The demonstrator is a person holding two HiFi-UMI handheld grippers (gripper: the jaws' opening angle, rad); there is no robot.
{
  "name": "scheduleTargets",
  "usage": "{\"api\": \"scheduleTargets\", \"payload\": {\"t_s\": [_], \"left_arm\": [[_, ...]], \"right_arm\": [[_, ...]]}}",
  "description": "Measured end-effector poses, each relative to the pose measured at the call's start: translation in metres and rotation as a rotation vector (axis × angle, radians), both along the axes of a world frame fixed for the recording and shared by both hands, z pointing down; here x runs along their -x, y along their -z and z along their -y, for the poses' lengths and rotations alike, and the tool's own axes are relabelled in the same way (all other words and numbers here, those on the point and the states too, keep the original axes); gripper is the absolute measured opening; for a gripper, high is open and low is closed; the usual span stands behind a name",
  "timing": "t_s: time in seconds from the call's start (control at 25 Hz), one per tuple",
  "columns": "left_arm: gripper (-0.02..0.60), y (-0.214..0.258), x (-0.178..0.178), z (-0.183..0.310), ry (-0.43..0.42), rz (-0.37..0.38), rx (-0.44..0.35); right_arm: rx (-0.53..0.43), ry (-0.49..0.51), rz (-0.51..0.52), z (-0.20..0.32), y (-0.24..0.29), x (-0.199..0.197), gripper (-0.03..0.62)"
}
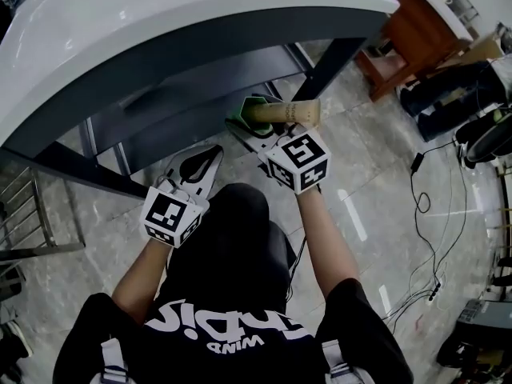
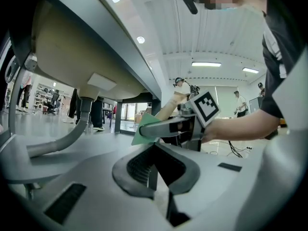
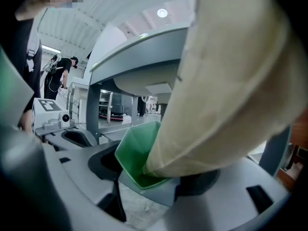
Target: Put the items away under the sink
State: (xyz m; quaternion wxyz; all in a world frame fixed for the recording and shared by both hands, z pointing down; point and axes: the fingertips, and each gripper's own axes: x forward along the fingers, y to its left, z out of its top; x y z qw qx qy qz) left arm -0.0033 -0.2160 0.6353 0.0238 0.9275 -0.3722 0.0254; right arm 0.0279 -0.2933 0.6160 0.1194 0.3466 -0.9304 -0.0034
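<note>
A beige cylindrical container [image 1: 292,112] with a green hexagonal end [image 1: 253,109] lies crosswise in my right gripper [image 1: 258,128], which is shut on it, low down in front of the sink's underside. In the right gripper view the container [image 3: 226,90] fills the frame, its green end [image 3: 137,158] pointing under the sink [image 3: 144,52]. My left gripper [image 1: 210,155] is beside it at the left, shut and empty; its own view shows the jaws [image 2: 153,172] meeting, with the right gripper [image 2: 168,126] just ahead. The white sink [image 1: 160,22] curves above a dark grey shelf [image 1: 200,86].
A grey drain pipe [image 2: 62,138] bends down under the basin. A metal rack [image 1: 24,206] stands at the left. A dark leg [image 1: 332,62] of the sink unit stands at the right, near wooden furniture [image 1: 404,42]. Cables [image 1: 424,214] trail over the stone floor.
</note>
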Motion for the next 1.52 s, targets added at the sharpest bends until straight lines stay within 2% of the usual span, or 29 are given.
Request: {"api": "scheduleTargets", "payload": {"t_s": [0.56,0.88,1.24,1.52], "left_arm": [[0.017,0.002,-0.014,0.017,0.006,0.001,-0.004],[0.017,-0.004,-0.020,0.024,-0.001,0.001,0.006],[0.017,-0.009,-0.019,0.022,-0.002,0.009,0.020],[0.017,-0.012,-0.019,0.020,-0.007,0.007,0.027]], "right_arm": [[0.035,-0.026,-0.064,0.075,-0.020,0.000,0.327],[0.060,-0.020,-0.139,0.114,-0.025,0.004,0.327],[0.124,-0.005,-0.155,0.129,-0.034,0.003,0.327],[0.128,-0.010,-0.131,0.134,-0.035,0.009,0.327]]}}
